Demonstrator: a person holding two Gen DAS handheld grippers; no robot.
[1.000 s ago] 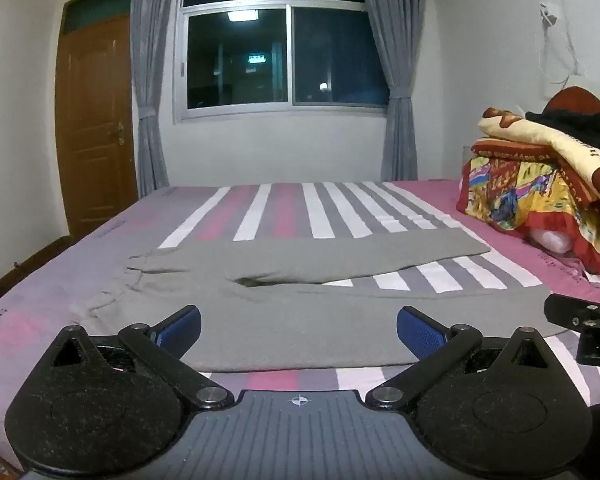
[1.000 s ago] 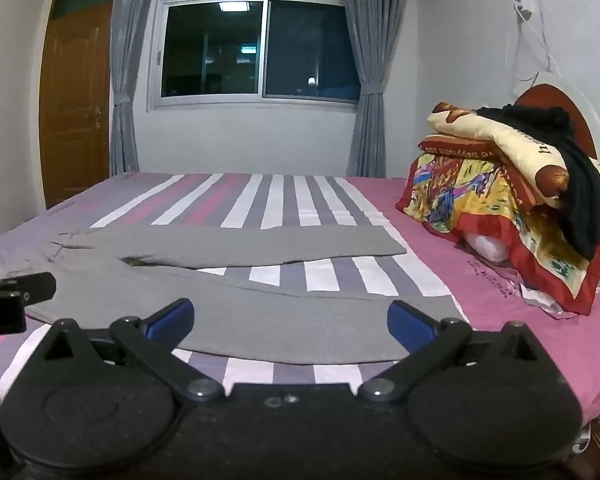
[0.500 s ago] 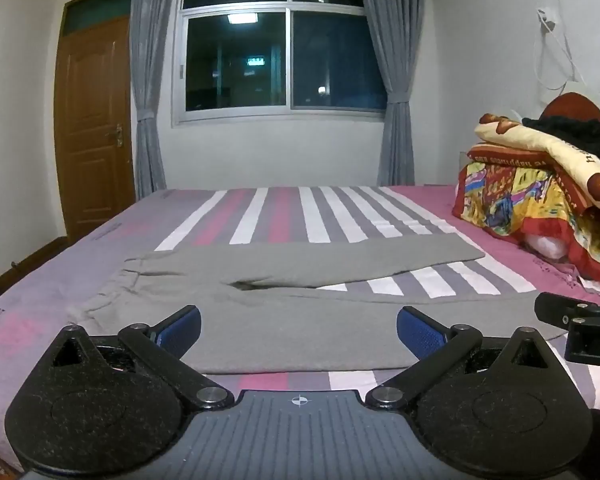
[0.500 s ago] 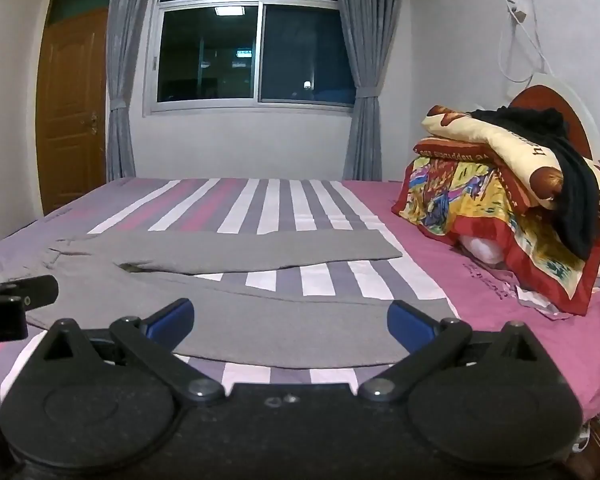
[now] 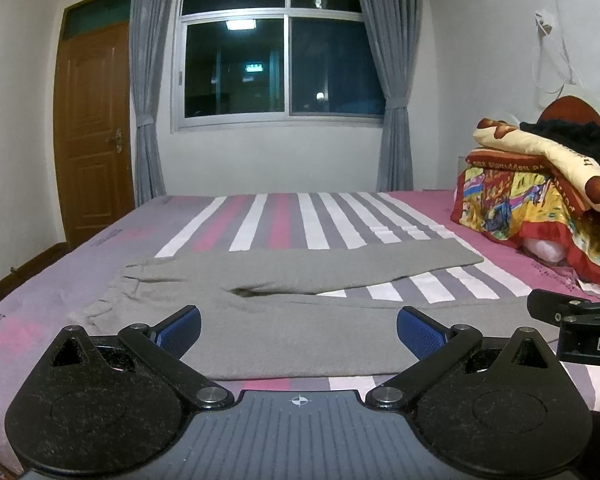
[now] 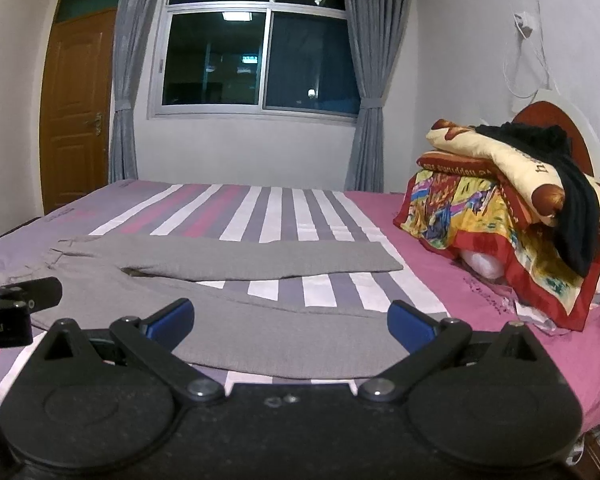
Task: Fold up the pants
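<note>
Two tongs: your left gripper (image 5: 299,330) and your right gripper (image 6: 290,320) both hang with jaws spread wide and nothing between the blue pads (image 5: 179,329); neither touches cloth.
Pants: the grey pants (image 5: 300,304) lie flat on the striped bed (image 5: 284,224), waistband to your left, both legs running to the right and parted in a narrow V from the crotch.
Near leg: it sits just ahead of both grippers, and its long edge runs along the bed's near side.
Far leg: it lies beyond, its cuff (image 6: 384,258) short of the pile of bedding (image 6: 500,200).
Step in hand: by my reading, the first fold, one leg laid over the other.
Where to grip: take the near leg's long edge, your left tongs by the waistband (image 5: 100,308), your right tongs by the cuff end.
How to bite: come in low, pinch only the pants' cloth, and leave the sheet out of it.
How to carry: lift both ends level and together, then lay edge on edge.
Risk: the soft knit will likely sag in the middle; keep it lightly taut.
Also watch: your right gripper's side (image 5: 572,316) sits close by your left, so keep the two apart.
</note>
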